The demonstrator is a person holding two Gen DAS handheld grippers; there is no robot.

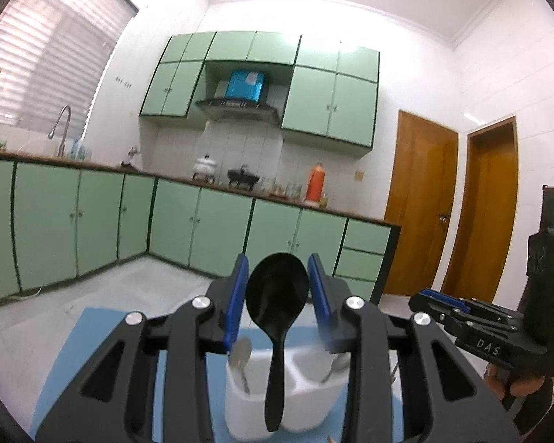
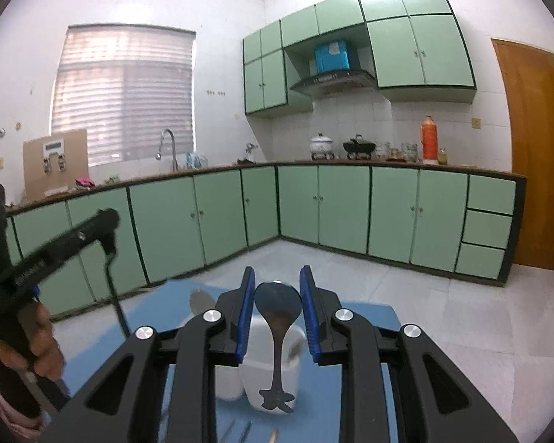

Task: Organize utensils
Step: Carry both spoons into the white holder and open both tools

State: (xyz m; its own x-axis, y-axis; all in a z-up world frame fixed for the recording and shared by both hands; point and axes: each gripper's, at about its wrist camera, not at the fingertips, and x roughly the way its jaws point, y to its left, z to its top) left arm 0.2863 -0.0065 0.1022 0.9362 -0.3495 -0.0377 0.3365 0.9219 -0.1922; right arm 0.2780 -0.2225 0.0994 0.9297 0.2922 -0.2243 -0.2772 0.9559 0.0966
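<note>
In the left wrist view my left gripper (image 1: 278, 288) is shut on a black plastic spoon (image 1: 276, 317), bowl up, its handle hanging over a white divided utensil holder (image 1: 247, 406). A metal spoon (image 1: 241, 360) stands in the holder's left compartment and another utensil (image 1: 332, 367) in the right one. In the right wrist view my right gripper (image 2: 278, 310) is shut on a shiny metal spoon (image 2: 278, 313), bowl up, its dark handle hanging in front of the white holder (image 2: 256, 380). The right gripper also shows in the left wrist view (image 1: 461, 310).
The holder stands on a blue mat (image 2: 365, 332) on a pale surface. Loose utensil tips (image 2: 240, 433) lie on the mat near the bottom edge. Green cabinets (image 2: 351, 206), a sink tap (image 2: 168, 146) and wooden doors (image 1: 421, 203) are far behind.
</note>
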